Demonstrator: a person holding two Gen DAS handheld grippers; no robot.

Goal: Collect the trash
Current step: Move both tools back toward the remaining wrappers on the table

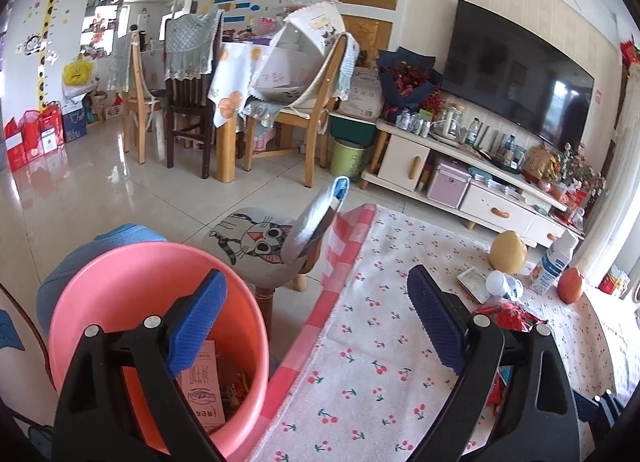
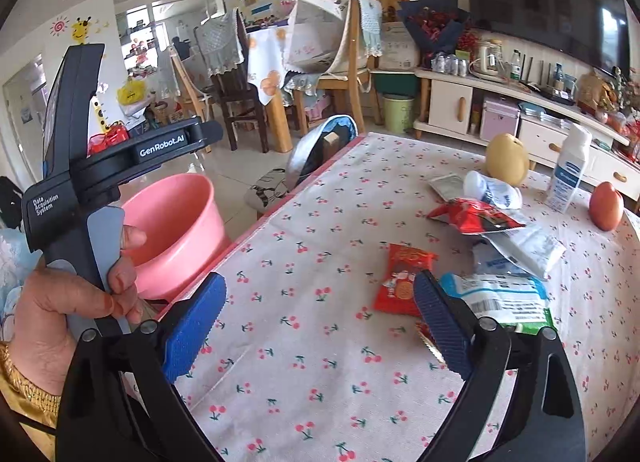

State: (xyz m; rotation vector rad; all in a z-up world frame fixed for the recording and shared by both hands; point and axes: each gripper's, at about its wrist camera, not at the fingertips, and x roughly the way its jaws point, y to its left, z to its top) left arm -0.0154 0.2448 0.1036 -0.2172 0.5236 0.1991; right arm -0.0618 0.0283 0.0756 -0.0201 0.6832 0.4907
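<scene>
Honestly, best to have swung the right gripper (image 2: 320, 322), fingers wide apart and empty, onto the red snack packet (image 2: 404, 280) on the table (image 2: 280, 382). Left gripper (image 1: 320, 322) likewise agape, empty, beside the pink bin (image 1: 120, 286).

Pink bin (image 1: 120, 282) contents half hidden behind left jaws.

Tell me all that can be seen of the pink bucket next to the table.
The pink bucket is round, smooth and looks like plastic, with a plain rolled rim and no handle in view. It stands upright and open below the edge of the table, at its left side. Inside lie a pink printed carton and some red wrappers. Nothing grips it; one finger of the left gripper only hangs above its mouth.
</scene>
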